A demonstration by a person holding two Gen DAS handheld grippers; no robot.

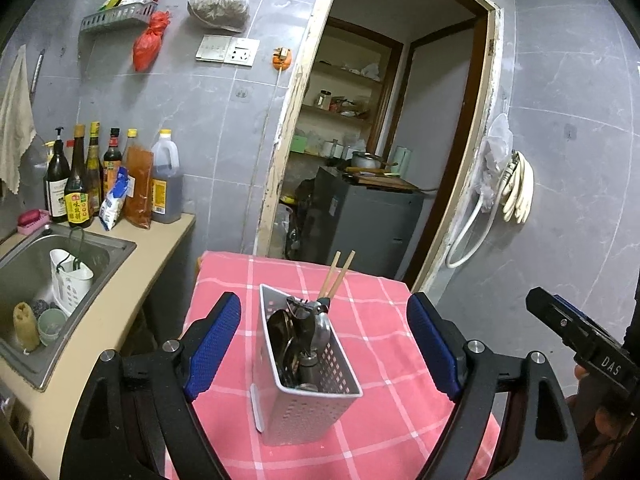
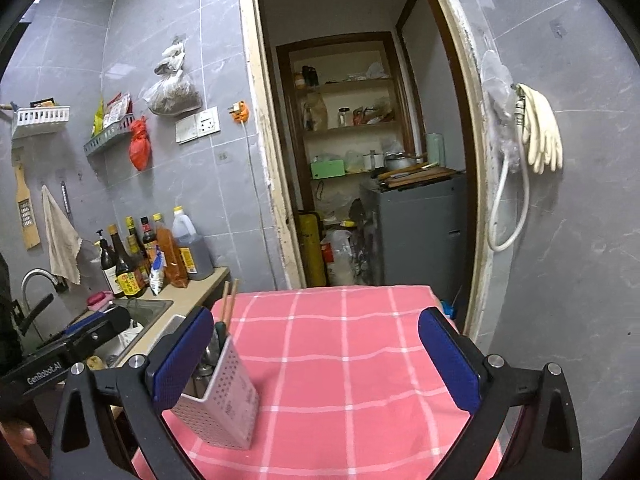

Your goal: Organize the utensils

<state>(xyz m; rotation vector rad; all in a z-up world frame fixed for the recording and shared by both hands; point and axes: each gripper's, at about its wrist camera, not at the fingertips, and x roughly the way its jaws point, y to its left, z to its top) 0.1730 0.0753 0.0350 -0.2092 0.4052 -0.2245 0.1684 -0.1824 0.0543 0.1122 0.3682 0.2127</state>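
A white perforated utensil holder (image 1: 312, 384) stands upright on the pink checked tablecloth (image 1: 372, 320). Metal spoons (image 1: 288, 340) and two wooden chopsticks (image 1: 336, 276) stick out of it. My left gripper (image 1: 324, 344) is open, its blue pads wide apart on either side of the holder without touching it. In the right wrist view the holder (image 2: 224, 396) sits just behind the left blue pad of my right gripper (image 2: 316, 360), which is open with only bare tablecloth (image 2: 340, 360) between its fingers. The right gripper's black body (image 1: 580, 340) shows at the right edge of the left wrist view.
A steel sink (image 1: 116, 256) on the left counter holds a white caddy (image 1: 70, 280), a cup and scrubbers. Sauce bottles (image 1: 108, 176) line the counter's back. An open doorway (image 1: 380, 140) behind the table leads to shelves and a grey cabinet (image 1: 368, 216). Gloves (image 1: 518, 188) hang on the right wall.
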